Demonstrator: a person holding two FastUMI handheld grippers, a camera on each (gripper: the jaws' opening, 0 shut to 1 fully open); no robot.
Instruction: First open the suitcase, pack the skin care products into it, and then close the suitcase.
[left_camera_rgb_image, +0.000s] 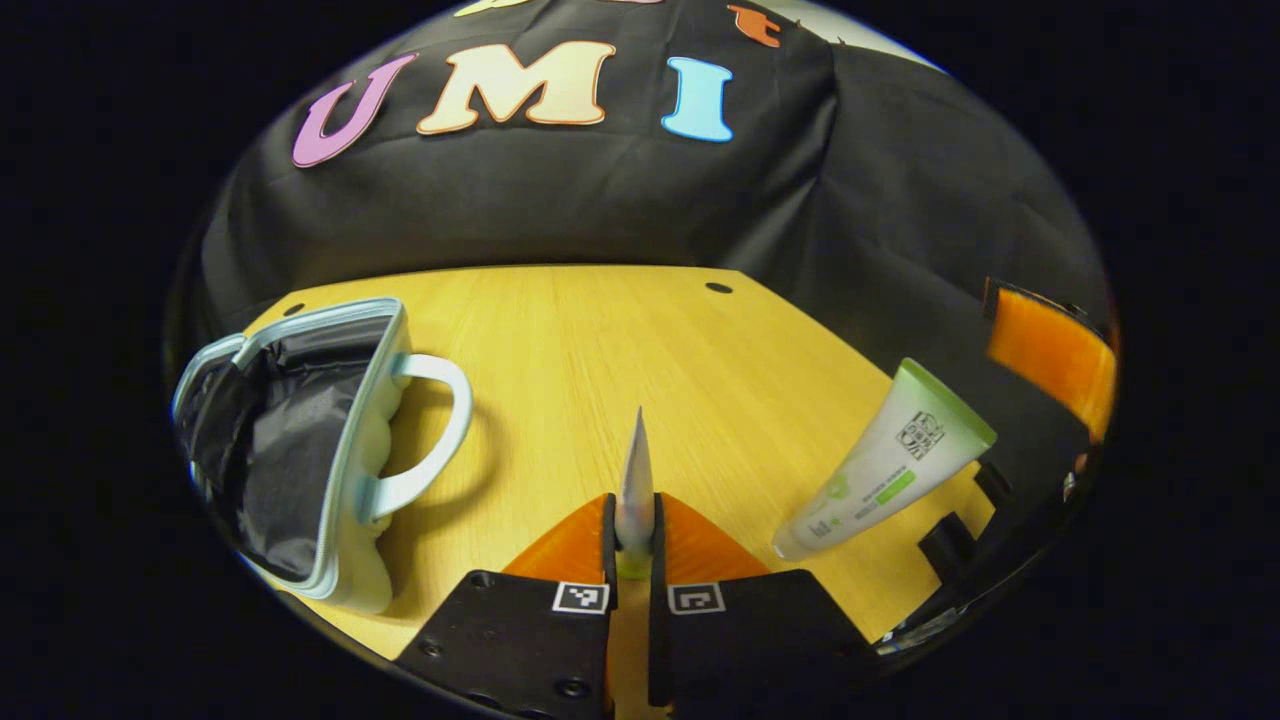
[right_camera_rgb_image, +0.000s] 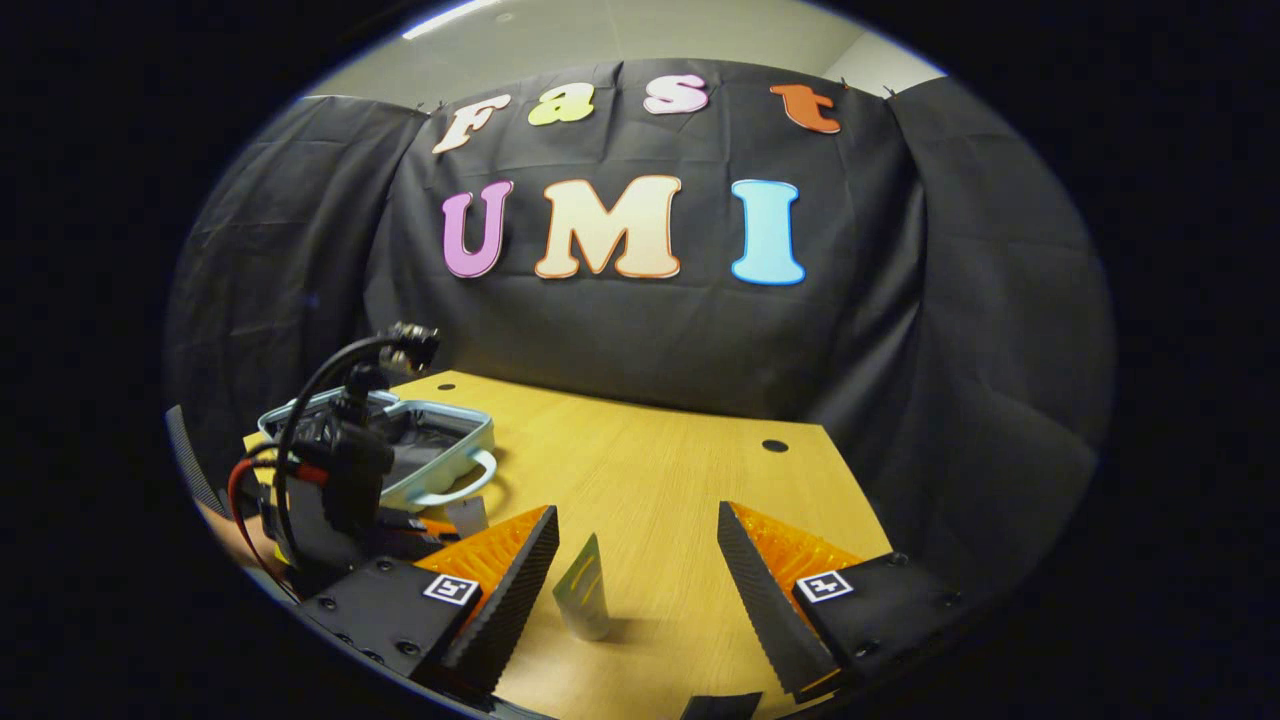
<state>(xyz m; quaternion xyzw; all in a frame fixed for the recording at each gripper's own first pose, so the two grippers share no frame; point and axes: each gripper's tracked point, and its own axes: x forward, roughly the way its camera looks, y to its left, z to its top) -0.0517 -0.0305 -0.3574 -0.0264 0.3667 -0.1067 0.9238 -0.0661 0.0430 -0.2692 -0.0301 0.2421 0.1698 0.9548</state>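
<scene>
Both tongs work over a wooden table (left_camera_rgb_image: 620, 330). Left gripper (left_camera_rgb_image: 634, 535), at 6 o'clock of the left gripper view, has its two fingers pinching a thin tube (left_camera_rgb_image: 636, 480) seen edge-on, the tube's crimped end rising straight up toward 12 o'clock. Right gripper (right_camera_rgb_image: 632, 590), at 6 o'clock of the right gripper view, has its fingers spread wide, with nothing between them but the table and, just inside the finger at 7 o'clock, a second tube.

By size, after the table comes the suitcase (left_camera_rgb_image: 340, 470), pale blue, lying open at 9 o'clock of the left gripper view, its dark lining exposed and its handle (left_camera_rgb_image: 440, 430) turned toward the centre. In the right gripper view the suitcase (right_camera_rgb_image: 450, 450) sits at 9 o'clock, partly behind the left gripper's body and cables.

Smaller still, the white and green tube (left_camera_rgb_image: 885, 465) stands tilted on its cap at 4 o'clock of the left gripper view, well apart from the suitcase. In the right gripper view it (right_camera_rgb_image: 583, 600) stands on the table near 6 o'clock.
</scene>
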